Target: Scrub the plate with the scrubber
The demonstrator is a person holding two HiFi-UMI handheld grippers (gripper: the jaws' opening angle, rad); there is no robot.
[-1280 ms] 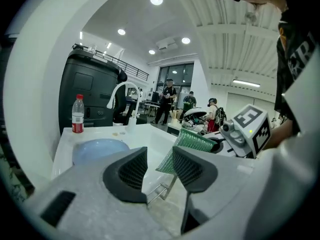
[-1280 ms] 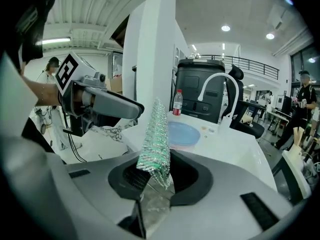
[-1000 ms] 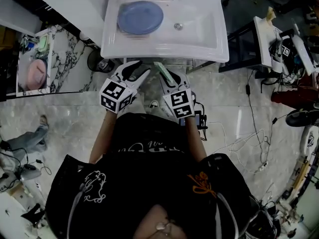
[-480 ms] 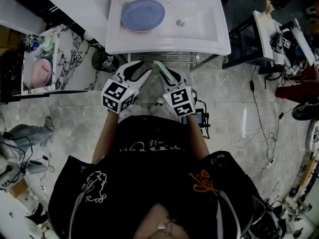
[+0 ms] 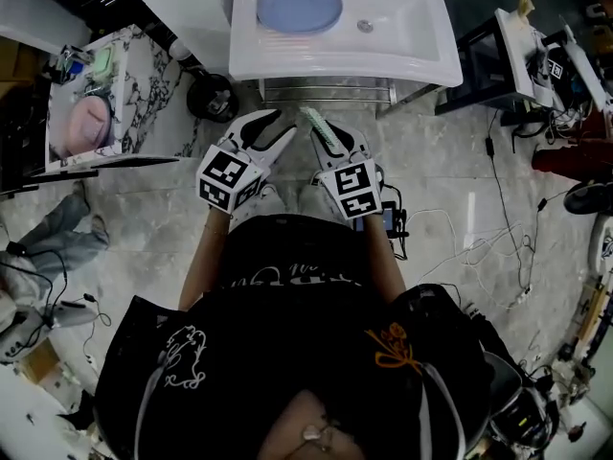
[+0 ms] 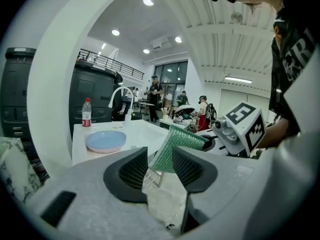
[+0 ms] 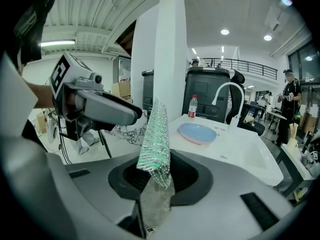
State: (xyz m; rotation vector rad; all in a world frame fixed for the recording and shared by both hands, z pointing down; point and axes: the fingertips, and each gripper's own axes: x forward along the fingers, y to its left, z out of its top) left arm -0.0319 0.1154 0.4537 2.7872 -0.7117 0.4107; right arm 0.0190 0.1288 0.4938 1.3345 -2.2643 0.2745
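Observation:
A blue plate [image 5: 299, 6] lies on the left part of the white sink unit [image 5: 421, 60], also seen as the plate [image 6: 105, 140] and plate [image 7: 197, 132] in the gripper views. My right gripper [image 5: 324, 134] is shut on a green mesh scrubber [image 5: 321, 129], which stands up between its jaws as the scrubber [image 7: 155, 143]. My left gripper [image 5: 267, 132] is open with nothing between its fingers; the scrubber [image 6: 175, 149] shows beyond its jaws. Both grippers hang over the floor, short of the sink's front edge.
A red-capped bottle [image 6: 86, 112] stands at the sink's back left, a faucet [image 7: 226, 97] behind the basin. A marble-topped counter [image 5: 91, 113] with a pink item lies to the left. A cluttered stand [image 5: 536, 56] and floor cables [image 5: 488, 247] are on the right.
The head view has shifted so the sink and plate sit higher and farther right in the frame. Both grippers keep their poses, the scrubber still held.

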